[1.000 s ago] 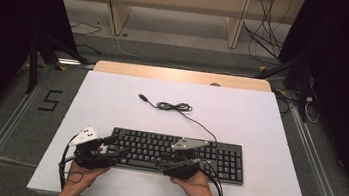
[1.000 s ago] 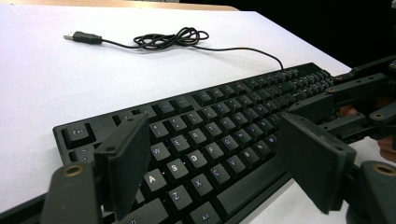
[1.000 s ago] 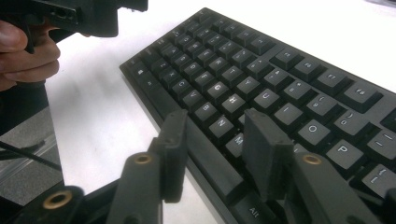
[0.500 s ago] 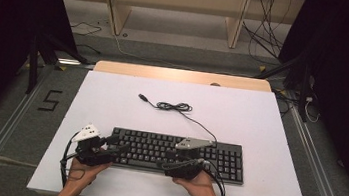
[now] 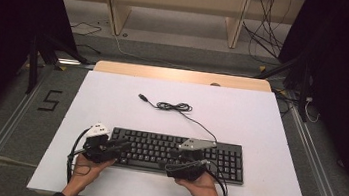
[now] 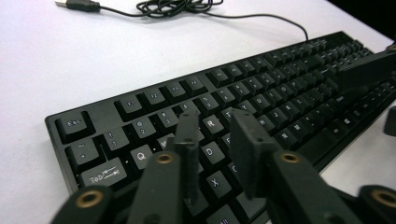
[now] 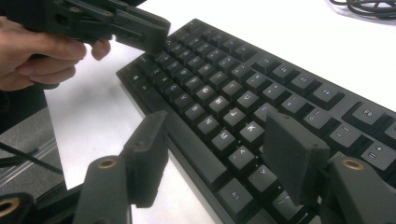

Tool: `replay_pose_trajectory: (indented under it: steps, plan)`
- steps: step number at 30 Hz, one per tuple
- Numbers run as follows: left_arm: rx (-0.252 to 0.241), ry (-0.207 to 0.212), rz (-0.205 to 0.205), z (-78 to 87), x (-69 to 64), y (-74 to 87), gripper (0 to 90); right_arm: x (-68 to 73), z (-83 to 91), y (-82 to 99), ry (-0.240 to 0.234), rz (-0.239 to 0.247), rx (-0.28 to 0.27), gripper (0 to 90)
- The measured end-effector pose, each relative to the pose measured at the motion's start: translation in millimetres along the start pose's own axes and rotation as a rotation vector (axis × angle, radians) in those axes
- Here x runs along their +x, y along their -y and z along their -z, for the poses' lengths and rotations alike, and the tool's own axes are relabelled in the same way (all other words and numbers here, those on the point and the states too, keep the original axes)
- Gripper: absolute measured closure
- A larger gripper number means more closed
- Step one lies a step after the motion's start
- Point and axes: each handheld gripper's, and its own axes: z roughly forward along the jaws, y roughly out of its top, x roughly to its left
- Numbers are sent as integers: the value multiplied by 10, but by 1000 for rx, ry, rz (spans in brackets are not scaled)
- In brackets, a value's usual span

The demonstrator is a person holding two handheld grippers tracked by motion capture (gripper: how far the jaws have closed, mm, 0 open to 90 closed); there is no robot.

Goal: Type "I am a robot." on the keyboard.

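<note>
One black keyboard [image 5: 176, 152] lies across the near half of the white table [image 5: 260, 118], and both tools work over it: I take the job to be pressing or typing on keys. Its cable [image 5: 176, 107] trails off toward the far side in a loose tangle, the plug lying bare on the table. My left gripper [image 6: 219, 140] sits over the keyboard's left end, and its jaws have just been closing; they now stand with a narrow gap between them, nothing held, the tips hanging above the letter keys near the top rows. I read that as narrowing the tool to a tip small enough for one key. My right gripper [image 7: 219, 154] hovers over the near edge by the space bar, and its jaws have just been opening; they stand wide apart and empty, straddling the bottom key rows without pressing anything that I can see. Against the picture from a second ago, the keyboard and cable lie where they were, and both hands have kept nearly their places at the near edge; the jaw widths are the difference.
</note>
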Motion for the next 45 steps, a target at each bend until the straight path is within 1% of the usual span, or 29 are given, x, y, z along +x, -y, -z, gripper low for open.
replay_pose_trajectory:
  steps: [1,3,4,9,13,16,23,27,34,41,43,45]
  plan:
    - [1,0,-4,-14,-3,-8,772,2,4,1,-1,2,0,411]
    - [5,3,-11,-38,-10,-27,804,4,8,2,-2,2,0,408]
    - [6,4,-13,-50,-16,-38,804,4,8,2,-2,2,0,408]
    - [20,13,-36,-117,-45,-83,885,3,20,4,2,-1,-4,397]
    - [38,15,-36,-167,-44,-89,888,2,24,7,2,3,-7,388]
    - [40,14,-29,-190,-37,-97,888,7,26,8,0,2,-7,380]
    - [62,20,-34,-276,-61,-146,889,18,31,7,-1,3,-14,358]
    - [90,19,-33,-342,-69,-164,889,19,48,6,1,3,-21,341]
    - [120,8,-40,-417,-82,-166,889,20,80,7,3,3,-33,333]
    - [141,-8,-37,-460,-72,-157,889,26,87,7,4,5,-34,332]
    - [143,-7,-36,-464,-65,-153,890,28,85,7,3,3,-33,332]
    - [160,-17,-42,-475,-69,-150,890,29,84,8,3,3,-33,332]
